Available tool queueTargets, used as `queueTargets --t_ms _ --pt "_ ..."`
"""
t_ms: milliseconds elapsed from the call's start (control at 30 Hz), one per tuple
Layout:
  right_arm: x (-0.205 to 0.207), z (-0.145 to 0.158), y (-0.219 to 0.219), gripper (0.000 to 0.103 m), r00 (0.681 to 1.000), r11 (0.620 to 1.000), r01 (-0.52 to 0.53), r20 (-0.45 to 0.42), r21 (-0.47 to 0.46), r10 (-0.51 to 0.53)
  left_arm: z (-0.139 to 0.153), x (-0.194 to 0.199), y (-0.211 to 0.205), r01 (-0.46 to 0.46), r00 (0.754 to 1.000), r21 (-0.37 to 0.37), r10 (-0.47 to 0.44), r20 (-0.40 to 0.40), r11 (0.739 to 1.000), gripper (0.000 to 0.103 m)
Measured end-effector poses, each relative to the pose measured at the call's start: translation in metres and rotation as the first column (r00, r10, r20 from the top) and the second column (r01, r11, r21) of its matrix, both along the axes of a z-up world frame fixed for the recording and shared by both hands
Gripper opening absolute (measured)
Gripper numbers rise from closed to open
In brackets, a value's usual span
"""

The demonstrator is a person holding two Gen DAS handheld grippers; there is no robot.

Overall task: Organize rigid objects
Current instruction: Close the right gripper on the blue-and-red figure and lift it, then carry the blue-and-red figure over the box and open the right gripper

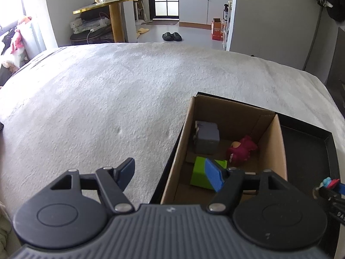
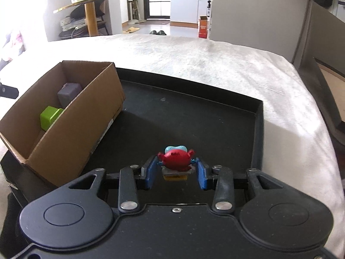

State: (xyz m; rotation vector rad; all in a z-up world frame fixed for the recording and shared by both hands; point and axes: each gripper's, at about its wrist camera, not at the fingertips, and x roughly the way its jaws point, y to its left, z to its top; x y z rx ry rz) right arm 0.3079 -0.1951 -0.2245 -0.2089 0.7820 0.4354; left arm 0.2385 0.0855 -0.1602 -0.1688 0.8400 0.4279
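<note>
A cardboard box (image 1: 278, 142) (image 2: 71, 129) stands in the left part of a black tray (image 2: 215, 118) (image 1: 310, 151) on a white blanket. In it lie a grey block (image 1: 208, 138) (image 2: 69, 93), a green block (image 1: 201, 172) (image 2: 50, 116) and a dark red plush figure (image 1: 241, 151). My left gripper (image 1: 172, 172) is open and empty, over the box's near left edge. My right gripper (image 2: 176, 173) is open, with its pads on either side of a red and light blue toy figure (image 2: 175, 160) on a yellow base; gaps show on both sides. The toy also shows in the left wrist view (image 1: 330, 183).
The white blanket (image 1: 107, 99) covers the bed around the tray. Beyond it are a gold-topped table (image 1: 112, 4), slippers (image 1: 171, 36) on the floor, white cabinets and a dark panel (image 2: 323, 64) at the right edge.
</note>
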Motion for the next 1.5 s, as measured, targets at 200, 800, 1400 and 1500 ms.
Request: queueTargets --t_ms 200,800,1400,1500 --pt "-0.014 0.024 0.01 0.038 0.999 1.0 0.023 0.029 0.0 -0.023 0.003 -0.007 0.014 -0.013 1.0 -0.058 0.013 0.013 0.998 0.07" --pt "-0.028 0.07 0.079 0.038 0.991 0.999 -0.033 0.127 -0.008 0.034 -0.008 -0.02 0.048 -0.006 1.0 -0.166 0.01 0.022 0.986 0.079" --pt "-0.018 0.07 0.138 0.038 0.988 0.997 -0.078 0.135 0.019 0.075 -0.028 -0.021 0.048 0.091 0.995 -0.222 -0.081 0.054 0.971 0.062" --pt "-0.018 0.066 0.154 0.038 0.987 0.995 -0.099 0.127 0.025 0.095 -0.038 -0.019 0.044 0.117 0.993 -0.264 -0.11 0.04 0.957 0.039"
